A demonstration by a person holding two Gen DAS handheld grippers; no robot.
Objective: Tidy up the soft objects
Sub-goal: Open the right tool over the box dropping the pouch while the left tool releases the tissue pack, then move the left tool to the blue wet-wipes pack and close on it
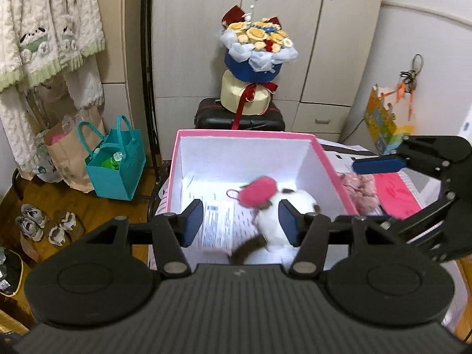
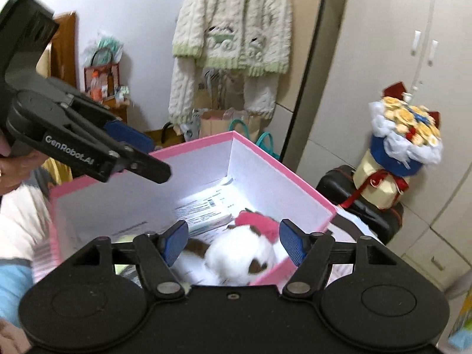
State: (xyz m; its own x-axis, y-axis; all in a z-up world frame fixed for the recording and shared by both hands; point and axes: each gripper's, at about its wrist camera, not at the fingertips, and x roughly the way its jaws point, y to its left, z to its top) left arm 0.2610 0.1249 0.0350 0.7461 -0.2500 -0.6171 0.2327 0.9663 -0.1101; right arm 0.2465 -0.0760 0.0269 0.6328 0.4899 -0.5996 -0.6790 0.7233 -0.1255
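Pink-rimmed box [image 1: 330, 159], and inside lies the white plush toy [image 1: 290, 206], pink hat [image 1: 257, 191] toward the back wall, brown legs toward the near rim, lengthwise front to back. Both claws gape wide, empty: left gripper [image 1: 240, 221], right gripper [image 2: 234, 243] hover above. Papers [image 1: 218, 221] fill the floor's left half. Toy's face blurred.

Pink box [image 1: 333, 174] open-topped, entry from above unobstructed. Plush dog [image 1: 283, 215] fills right half of box floor; papers [image 1: 218, 224] lie flat on left half. 4 pink walls bound sideways reach. Right hand-held gripper [image 1: 380, 165] hovers just beyond right wall. Suitcase [image 1: 239, 118] with bouquet [image 1: 259, 50] stands behind far wall.
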